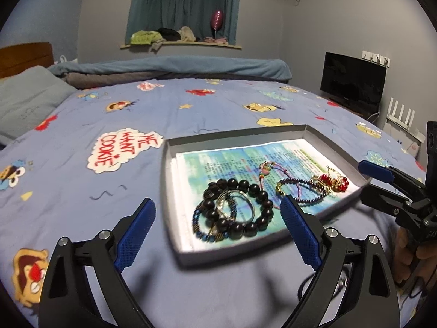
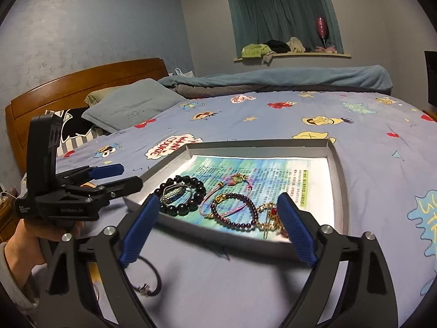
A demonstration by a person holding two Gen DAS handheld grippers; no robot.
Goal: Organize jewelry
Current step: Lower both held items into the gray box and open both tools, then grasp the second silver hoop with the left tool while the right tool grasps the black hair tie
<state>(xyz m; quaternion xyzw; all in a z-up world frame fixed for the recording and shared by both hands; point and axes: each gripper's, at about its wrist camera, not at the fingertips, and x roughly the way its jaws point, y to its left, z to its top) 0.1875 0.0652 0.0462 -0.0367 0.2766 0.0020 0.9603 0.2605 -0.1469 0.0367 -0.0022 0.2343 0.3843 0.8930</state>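
A shallow grey cardboard box lid [image 1: 331, 134] lined with a blue-green printed sheet [image 1: 235, 161] is seen lying on a bed with a blue cartoon-print cover [image 1: 191, 109]. The jewellery is gathered inside the lid: a bracelet of large black round beads [image 1: 240, 207], thin metal bangles [image 1: 235, 205] within it, a dark purple bead bracelet [image 2: 235, 210], a pink cord bracelet [image 2: 215, 194] and a gold piece with red beads [image 1: 331, 183].

The left tongs [image 1: 218, 232] and the right tongs [image 2: 218, 227] are both shown spread wide, with nothing gripped between the blue pads.

Only the left wrist view takes in a black flat screen [image 1: 353, 82] and a white router [image 1: 401, 114]. Only the right wrist view takes in the brown wooden headboard [image 2: 82, 82], a hand [image 2: 41, 232] gripping the left tool, and a thin black cord [image 2: 153, 270] lying on the cover in front of the lid.

"WE WANT COOKIE" [image 1: 124, 147] is readable on the cover. The sheet's print is too small to be read.
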